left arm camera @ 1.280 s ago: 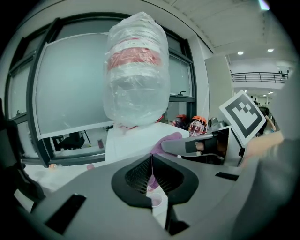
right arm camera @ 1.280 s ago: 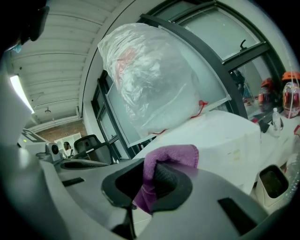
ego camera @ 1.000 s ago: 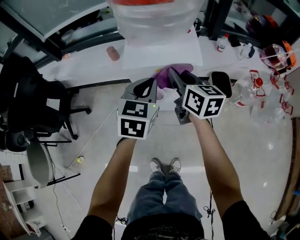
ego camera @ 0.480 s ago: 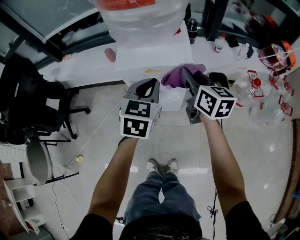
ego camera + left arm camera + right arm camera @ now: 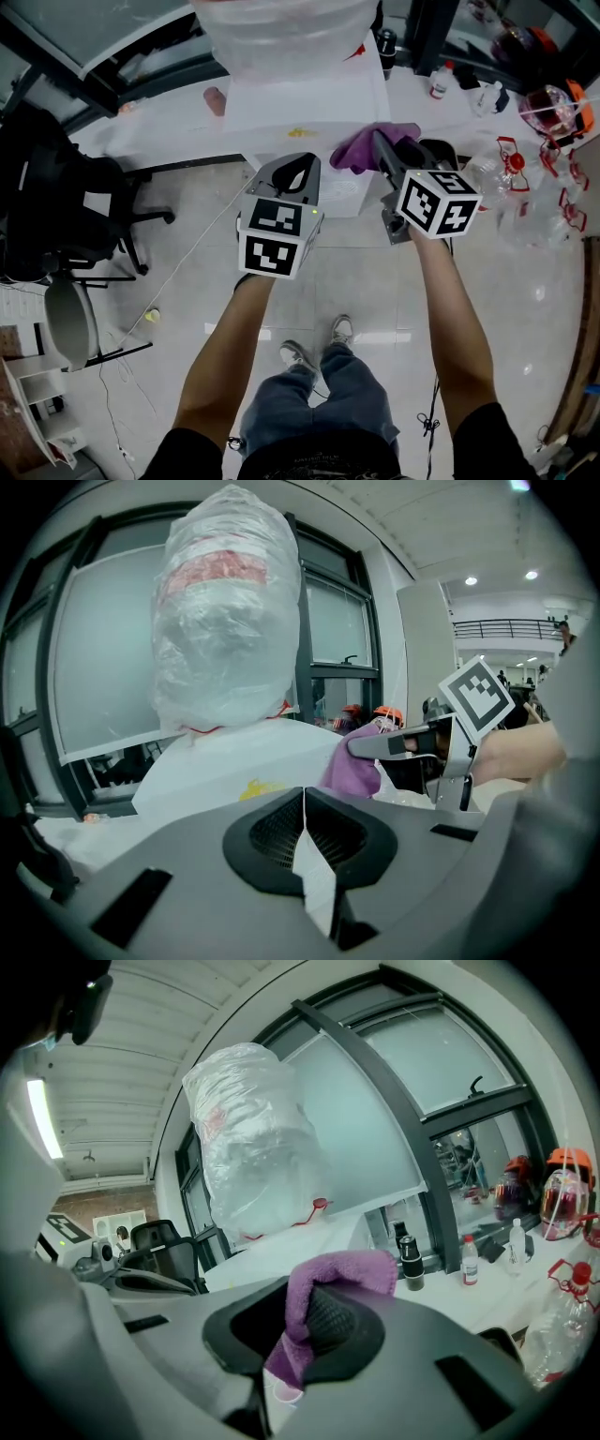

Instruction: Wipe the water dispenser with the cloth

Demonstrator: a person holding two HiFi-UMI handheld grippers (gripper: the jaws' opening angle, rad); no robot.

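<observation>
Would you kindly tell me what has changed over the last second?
The right gripper carried the purple cloth rightward, away from the left gripper, across the front of the water dispenser. The cloth stays clamped in its fingers; the left gripper stays shut and empty.

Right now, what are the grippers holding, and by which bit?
The right hand-held gripper pinches the purple cloth by a bunched fold. The left hand-held gripper is shut, empty.

Right claw (image 5: 382, 142), carrying the purple cloth (image 5: 360, 150), has advanced toward the water dispenser (image 5: 302, 98); the person's shoes (image 5: 296, 355) have stepped apart.
</observation>
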